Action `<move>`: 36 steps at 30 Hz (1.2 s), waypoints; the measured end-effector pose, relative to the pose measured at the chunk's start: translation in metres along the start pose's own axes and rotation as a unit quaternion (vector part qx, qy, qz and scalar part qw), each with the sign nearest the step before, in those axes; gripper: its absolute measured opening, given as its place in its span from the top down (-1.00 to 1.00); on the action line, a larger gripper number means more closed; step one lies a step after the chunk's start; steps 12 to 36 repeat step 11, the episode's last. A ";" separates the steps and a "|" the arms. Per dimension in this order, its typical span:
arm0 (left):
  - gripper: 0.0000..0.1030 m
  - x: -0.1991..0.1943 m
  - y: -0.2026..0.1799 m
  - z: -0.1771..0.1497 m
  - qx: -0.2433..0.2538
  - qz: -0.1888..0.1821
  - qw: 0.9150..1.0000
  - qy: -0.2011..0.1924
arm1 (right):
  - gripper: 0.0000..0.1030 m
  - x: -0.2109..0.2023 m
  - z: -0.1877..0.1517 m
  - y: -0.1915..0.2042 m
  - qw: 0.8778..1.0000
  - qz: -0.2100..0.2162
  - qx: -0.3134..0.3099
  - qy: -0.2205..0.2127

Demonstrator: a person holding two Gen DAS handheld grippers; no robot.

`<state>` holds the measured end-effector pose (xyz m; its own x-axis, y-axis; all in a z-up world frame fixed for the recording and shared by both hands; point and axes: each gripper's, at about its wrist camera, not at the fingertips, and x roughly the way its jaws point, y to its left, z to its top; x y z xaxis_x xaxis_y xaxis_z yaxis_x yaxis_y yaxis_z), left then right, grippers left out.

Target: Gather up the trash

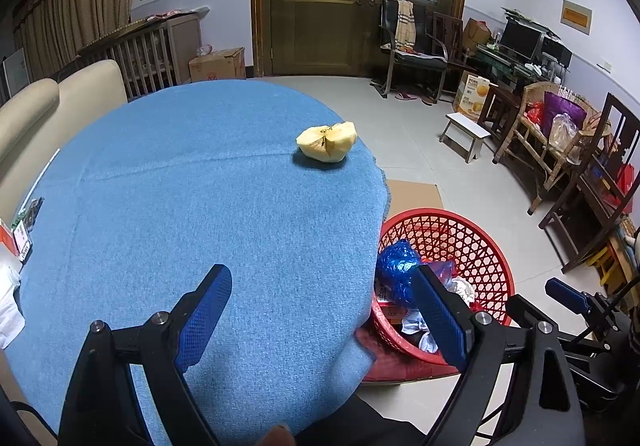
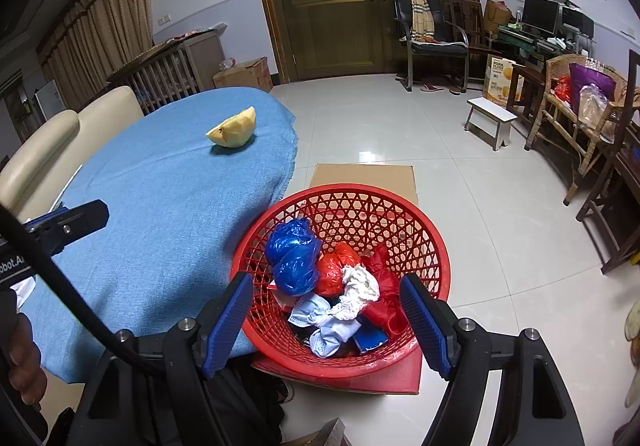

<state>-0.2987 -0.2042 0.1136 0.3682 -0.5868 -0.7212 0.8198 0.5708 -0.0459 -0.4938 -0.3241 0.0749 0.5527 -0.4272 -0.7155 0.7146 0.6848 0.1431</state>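
Apple piece sits far up the blue cloth, ahead of my left gripper, both grippers spread wide and empty, my right gripper over the red basket

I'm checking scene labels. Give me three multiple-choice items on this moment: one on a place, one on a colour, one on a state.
1. Where is the peeled fruit piece?
A. in the basket
B. on the blue tablecloth
C. on the floor

2. What colour is the basket?
A. red
B. green
C. white

3. How is the right gripper?
A. shut on a bag
B. shut on nothing
C. open, holding nothing

Answers: B, it lies on the cloth near the table's far edge; A, the lattice wall is red; C, its blue fingers stand wide apart above the basket.
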 end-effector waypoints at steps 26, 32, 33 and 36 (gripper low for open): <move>-0.77 0.002 -0.007 -0.003 0.019 -0.020 1.000 0.000 | -0.52 0.003 0.001 0.001 1.000 0.001 0.000 0.004; -0.77 0.002 -0.007 -0.003 0.019 -0.020 1.000 0.000 | -0.52 0.003 0.001 0.001 1.000 0.001 0.000 0.004; -0.77 0.002 -0.007 -0.003 0.019 -0.020 1.000 0.000 | -0.52 0.003 0.001 0.001 1.000 0.001 0.000 0.004; -0.77 0.002 -0.007 -0.003 0.019 -0.020 1.000 0.000 | -0.52 0.003 0.001 0.001 1.000 0.001 0.000 0.004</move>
